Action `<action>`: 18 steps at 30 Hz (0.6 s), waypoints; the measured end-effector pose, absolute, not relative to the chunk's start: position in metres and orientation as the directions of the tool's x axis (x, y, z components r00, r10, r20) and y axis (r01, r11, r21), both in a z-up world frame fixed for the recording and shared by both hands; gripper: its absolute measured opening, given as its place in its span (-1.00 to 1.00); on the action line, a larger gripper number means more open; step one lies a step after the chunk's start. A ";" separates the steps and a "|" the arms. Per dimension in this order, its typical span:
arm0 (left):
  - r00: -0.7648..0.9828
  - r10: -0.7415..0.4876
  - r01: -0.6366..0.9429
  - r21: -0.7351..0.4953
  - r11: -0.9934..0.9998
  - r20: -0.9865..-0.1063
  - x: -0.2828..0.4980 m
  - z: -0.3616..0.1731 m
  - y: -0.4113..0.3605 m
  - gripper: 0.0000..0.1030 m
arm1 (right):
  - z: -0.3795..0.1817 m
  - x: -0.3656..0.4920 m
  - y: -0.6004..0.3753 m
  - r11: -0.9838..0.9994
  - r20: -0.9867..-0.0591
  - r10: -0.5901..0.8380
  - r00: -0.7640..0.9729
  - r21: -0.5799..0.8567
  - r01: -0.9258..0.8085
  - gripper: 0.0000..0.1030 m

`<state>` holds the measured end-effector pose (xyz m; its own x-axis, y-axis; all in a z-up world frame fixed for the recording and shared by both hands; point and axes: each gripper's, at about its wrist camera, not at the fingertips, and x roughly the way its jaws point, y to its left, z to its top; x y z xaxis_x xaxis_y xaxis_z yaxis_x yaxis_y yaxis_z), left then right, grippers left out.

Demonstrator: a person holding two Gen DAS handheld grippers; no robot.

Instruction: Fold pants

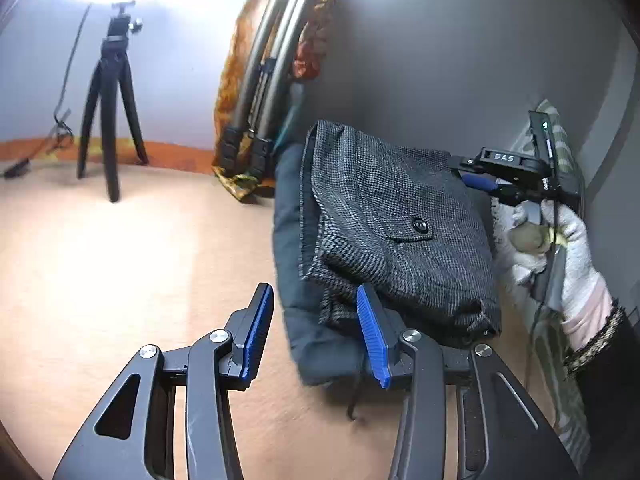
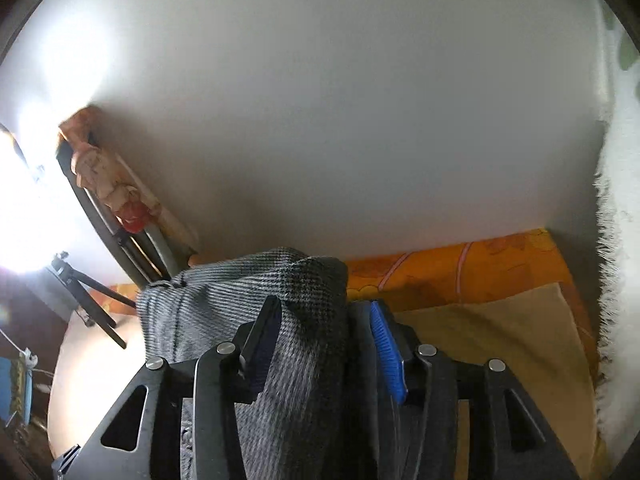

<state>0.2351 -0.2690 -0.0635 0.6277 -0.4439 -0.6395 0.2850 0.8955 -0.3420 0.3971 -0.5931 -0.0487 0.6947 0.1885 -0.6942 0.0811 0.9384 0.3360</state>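
Grey houndstooth pants (image 1: 392, 220) lie folded, button pocket up, on a dark blue folded garment (image 1: 296, 280) on the tan table (image 1: 120, 260). My left gripper (image 1: 316, 320) stands open at their near edge. Its right finger overlaps the pants' corner, and only table and the dark garment's edge show between the pads. A gloved hand (image 1: 572, 232) holds my right gripper (image 1: 466, 172) at the pants' far right edge. In the right wrist view the pants (image 2: 304, 320) lie between that gripper's (image 2: 324, 303) fingers, draped over the left one. The blue right pad (image 2: 386, 352) stands clear of the cloth.
A small black tripod (image 1: 108, 120) stands at the back left. A folded tripod wrapped in orange patterned cloth (image 1: 272, 80) leans on the grey wall. Striped cloth (image 1: 560, 148) hangs at the right. Orange cloth (image 2: 460, 268), tan cloth (image 2: 500, 340) and white fluffy fabric (image 2: 616, 280) lie beyond the pants.
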 end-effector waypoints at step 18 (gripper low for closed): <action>0.650 -0.426 0.313 -0.290 0.905 -0.629 0.178 -0.004 -0.242 0.18 | 0.007 0.274 -0.541 0.971 -0.675 0.126 0.727 0.234 0.049 0.09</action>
